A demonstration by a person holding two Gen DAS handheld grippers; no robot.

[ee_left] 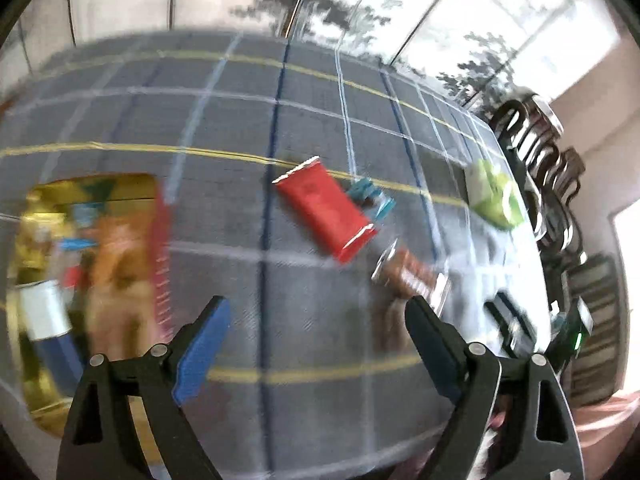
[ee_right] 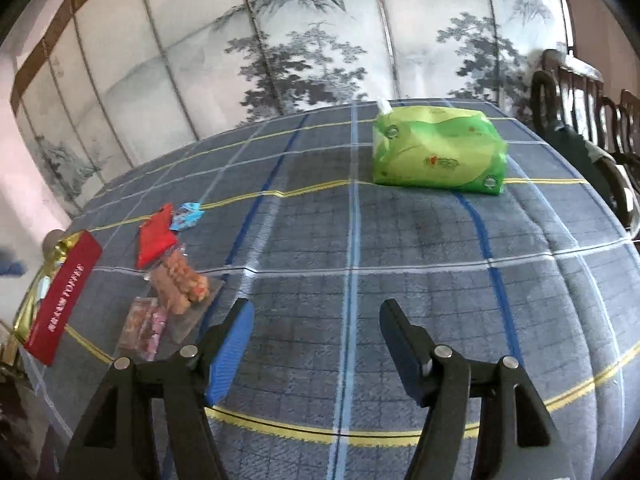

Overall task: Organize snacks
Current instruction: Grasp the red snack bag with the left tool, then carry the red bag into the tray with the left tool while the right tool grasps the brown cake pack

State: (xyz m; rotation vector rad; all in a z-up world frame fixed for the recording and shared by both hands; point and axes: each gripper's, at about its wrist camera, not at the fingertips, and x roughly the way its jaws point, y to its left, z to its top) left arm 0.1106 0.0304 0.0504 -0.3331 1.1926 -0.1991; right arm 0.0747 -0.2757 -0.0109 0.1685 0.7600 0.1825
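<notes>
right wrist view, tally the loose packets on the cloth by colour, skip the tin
red: 1, the red packet
blue: 1, the small blue packet
clear: 1, the clear bag of orange-brown snacks
pink: 1, the pinkish packet
green: 1, the green tissue pack
total: 5

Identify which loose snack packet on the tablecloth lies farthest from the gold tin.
The small blue packet. It sits beyond the red packet, while the clear bag of orange snacks and the pink packet lie nearer the gold tin.
</notes>
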